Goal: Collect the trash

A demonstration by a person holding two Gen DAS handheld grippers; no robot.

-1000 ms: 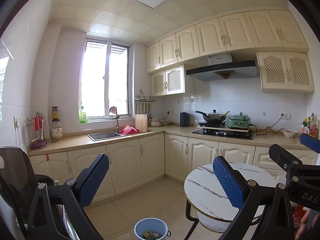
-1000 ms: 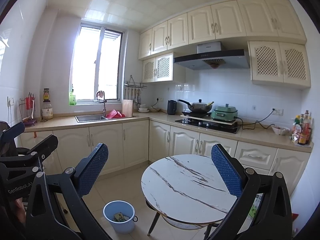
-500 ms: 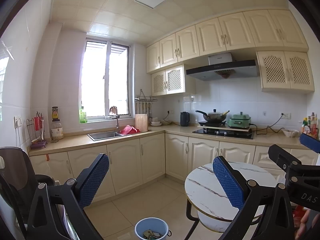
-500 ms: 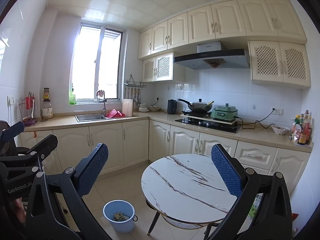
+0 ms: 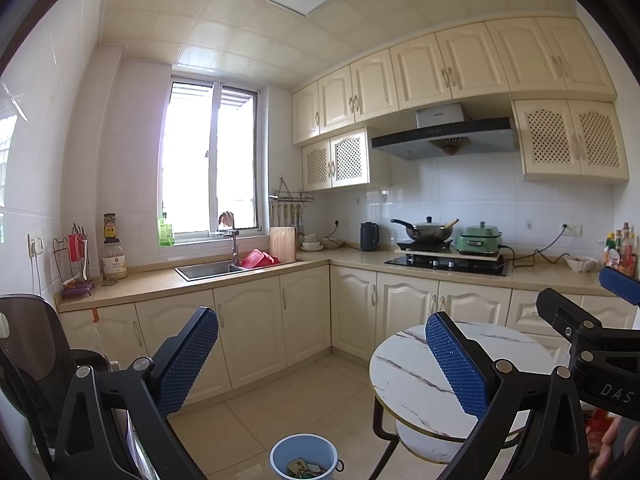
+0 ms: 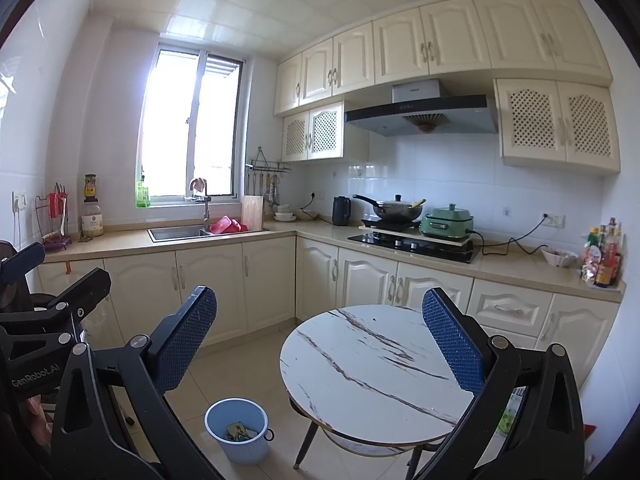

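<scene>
A light blue bucket point(image 5: 304, 456) stands on the floor tiles left of a round marble-top table point(image 5: 408, 376); it holds several scraps of trash point(image 5: 302, 469). It also shows in the right wrist view point(image 6: 237, 428) with the trash point(image 6: 239, 432) inside. My left gripper point(image 5: 320, 360) is open and empty, held high above the floor. My right gripper point(image 6: 320, 344) is open and empty, above the table's point(image 6: 360, 364) left edge. The right gripper also shows at the right edge of the left wrist view point(image 5: 592, 320).
An L-shaped counter point(image 6: 320, 232) runs along the walls with a sink point(image 6: 180, 233), red basket point(image 6: 226, 225), kettle point(image 6: 341, 210), wok point(image 6: 396, 208) and green cooker point(image 6: 448, 222). A black chair point(image 5: 28, 360) stands at the left.
</scene>
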